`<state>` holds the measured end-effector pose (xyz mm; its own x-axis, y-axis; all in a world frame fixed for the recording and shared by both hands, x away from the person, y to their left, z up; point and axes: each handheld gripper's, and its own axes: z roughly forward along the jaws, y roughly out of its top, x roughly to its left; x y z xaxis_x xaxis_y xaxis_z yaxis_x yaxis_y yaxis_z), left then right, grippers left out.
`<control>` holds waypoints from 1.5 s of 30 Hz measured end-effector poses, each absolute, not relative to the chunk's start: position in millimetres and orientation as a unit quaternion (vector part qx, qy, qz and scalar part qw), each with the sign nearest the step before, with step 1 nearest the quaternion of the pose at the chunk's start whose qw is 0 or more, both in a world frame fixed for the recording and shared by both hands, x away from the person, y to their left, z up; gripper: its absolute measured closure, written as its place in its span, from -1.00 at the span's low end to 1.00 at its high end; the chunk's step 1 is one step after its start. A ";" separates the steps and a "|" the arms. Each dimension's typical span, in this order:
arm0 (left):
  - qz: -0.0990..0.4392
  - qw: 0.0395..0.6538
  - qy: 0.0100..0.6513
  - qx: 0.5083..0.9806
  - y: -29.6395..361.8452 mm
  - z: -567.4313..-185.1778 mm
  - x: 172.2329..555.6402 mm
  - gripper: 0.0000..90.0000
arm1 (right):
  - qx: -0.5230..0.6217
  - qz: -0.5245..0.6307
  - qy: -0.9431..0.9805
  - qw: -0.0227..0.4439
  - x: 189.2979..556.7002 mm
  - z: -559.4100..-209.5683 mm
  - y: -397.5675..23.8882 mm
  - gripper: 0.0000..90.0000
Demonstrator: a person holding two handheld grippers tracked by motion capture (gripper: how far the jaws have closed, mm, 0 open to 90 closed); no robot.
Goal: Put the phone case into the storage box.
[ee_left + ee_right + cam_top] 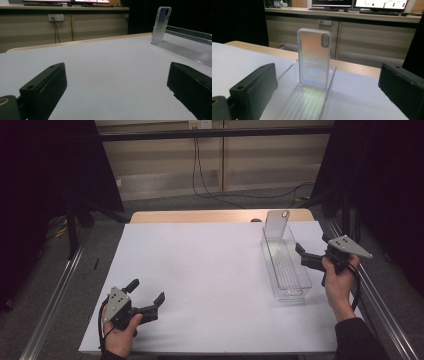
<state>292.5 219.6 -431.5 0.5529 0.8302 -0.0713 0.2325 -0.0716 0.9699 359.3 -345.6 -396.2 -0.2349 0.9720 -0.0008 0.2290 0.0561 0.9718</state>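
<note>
- The left gripper [148, 296], held in the person's left hand [119, 336], sits far to the left of the clear rectangular plastic tray [288, 279], near the front edge of the white-covered desk [200, 270]. Its jaws stand wide apart with nothing between them.
- The clear rectangular plastic tray lies lengthwise on the right part of the desk.
- The translucent phone case with a pale frame and an oval camera cut-out [314, 57] stands upright at the far end of the tray, inside it.
- The right gripper [299, 253], held in the person's right hand [339, 282], is just to the right of the tray and points toward it. Its jaws are spread wide and hold nothing.
</note>
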 end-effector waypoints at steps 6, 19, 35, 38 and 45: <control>0.271 0.556 0.389 0.683 220.0 -431.3 293.0 -0.94 | 0.489 0.489 0.615 0.379 345.4 -395.8 -350.9 -0.98; 0.271 0.557 0.391 0.680 220.1 -431.2 293.6 -0.94 | 0.473 0.505 0.620 0.370 323.2 -396.9 -347.3 -1.00; 0.271 0.556 0.391 0.682 221.3 -431.4 292.1 -0.94 | 0.479 0.494 0.627 0.366 293.2 -407.9 -347.0 -1.00; 0.272 0.556 0.394 0.680 221.6 -431.2 291.1 -0.94 | 0.477 0.490 0.631 0.368 286.8 -408.3 -346.3 -1.00; 0.272 0.558 0.393 0.678 221.9 -430.4 288.7 -0.94 | 0.491 0.486 0.624 0.367 273.0 -416.8 -350.5 -1.00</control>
<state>288.7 221.9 -430.4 0.5422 0.8374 -0.0694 0.2293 -0.0680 0.9710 273.0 -350.5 -416.8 -0.2493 0.9682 0.0188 0.2553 0.0470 0.9657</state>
